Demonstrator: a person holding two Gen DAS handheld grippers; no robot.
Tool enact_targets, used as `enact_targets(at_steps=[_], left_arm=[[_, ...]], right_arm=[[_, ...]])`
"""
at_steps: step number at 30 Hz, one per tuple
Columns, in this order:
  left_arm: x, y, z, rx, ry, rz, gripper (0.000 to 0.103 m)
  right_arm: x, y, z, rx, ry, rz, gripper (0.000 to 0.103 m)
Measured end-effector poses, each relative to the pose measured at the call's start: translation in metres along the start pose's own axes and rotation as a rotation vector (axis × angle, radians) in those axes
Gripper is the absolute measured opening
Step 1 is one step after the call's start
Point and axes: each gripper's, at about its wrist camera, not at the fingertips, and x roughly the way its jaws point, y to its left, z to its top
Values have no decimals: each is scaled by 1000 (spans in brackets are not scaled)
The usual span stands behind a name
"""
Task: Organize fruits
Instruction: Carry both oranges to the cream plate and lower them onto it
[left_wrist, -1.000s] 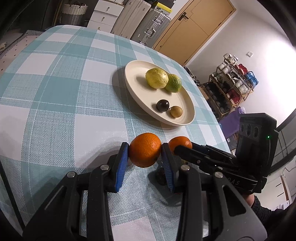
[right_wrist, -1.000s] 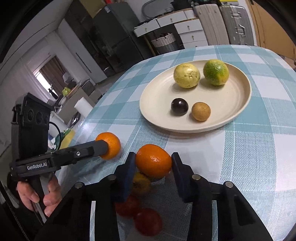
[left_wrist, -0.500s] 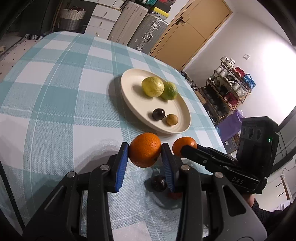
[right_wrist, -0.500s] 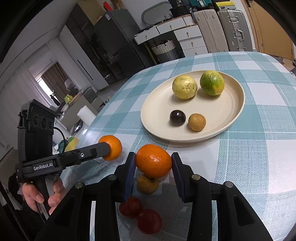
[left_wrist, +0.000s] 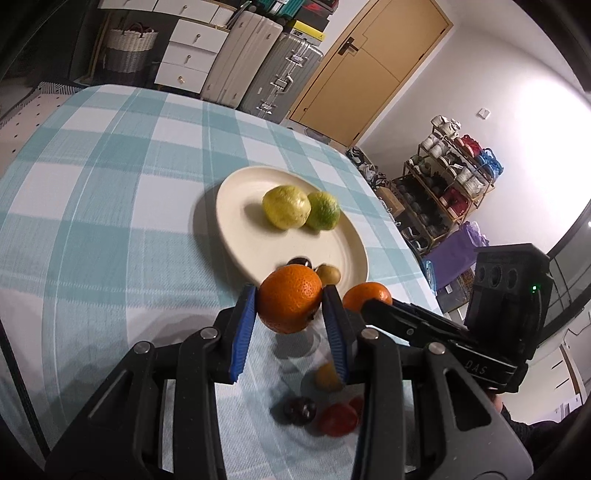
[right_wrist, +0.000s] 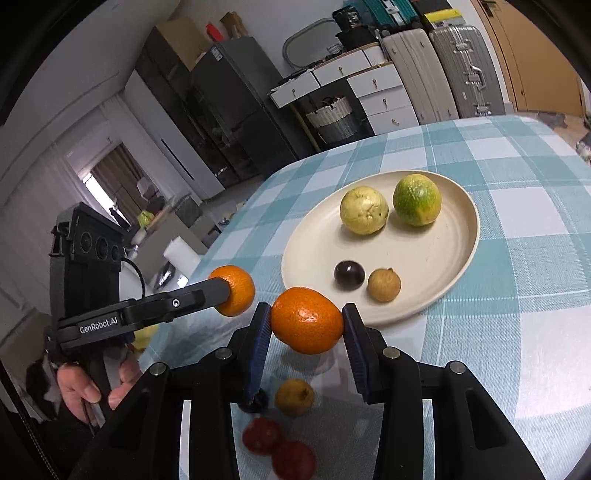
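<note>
My left gripper (left_wrist: 290, 304) is shut on an orange (left_wrist: 290, 299) and holds it above the checked cloth, just short of the cream plate (left_wrist: 229, 206). My right gripper (right_wrist: 307, 325) is shut on a second orange (right_wrist: 307, 320), level with the first orange (right_wrist: 233, 291) to its left. On the plate (right_wrist: 469, 236) lie a yellow guava (right_wrist: 364, 210), a green citrus (right_wrist: 416, 199), a dark round fruit (right_wrist: 349, 275) and a small brown fruit (right_wrist: 384, 285). Under the grippers lie a small yellow fruit (right_wrist: 294, 398), a dark one (left_wrist: 300, 410) and two red ones (right_wrist: 260, 435).
A person's hand (right_wrist: 85, 384) grips the left tool's handle. The table's edge (right_wrist: 221, 236) curves round on the left beyond the plate. Suitcases (left_wrist: 280, 66) and drawers (left_wrist: 184, 55) stand past the far edge, and a shelf rack (left_wrist: 454, 173) stands to the right.
Both grippers have risen off the cloth with their oranges and drawn nearer the plate. The loose small fruits below them have come into view.
</note>
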Motion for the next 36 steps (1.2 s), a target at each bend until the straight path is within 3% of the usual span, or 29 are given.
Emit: enact_targets(at_steps=[11,22,36], left_arm=[[42,0,41,-4,28,12,33],[85,6,61,4,79,45,33],[104,0,70,37,107,68,33]], right_arm=[[12,-19,38,-6,-21,-21,40],[39,-34,70,-8,-2,-52,40],[49,-41,72,-23,3,-91,40]])
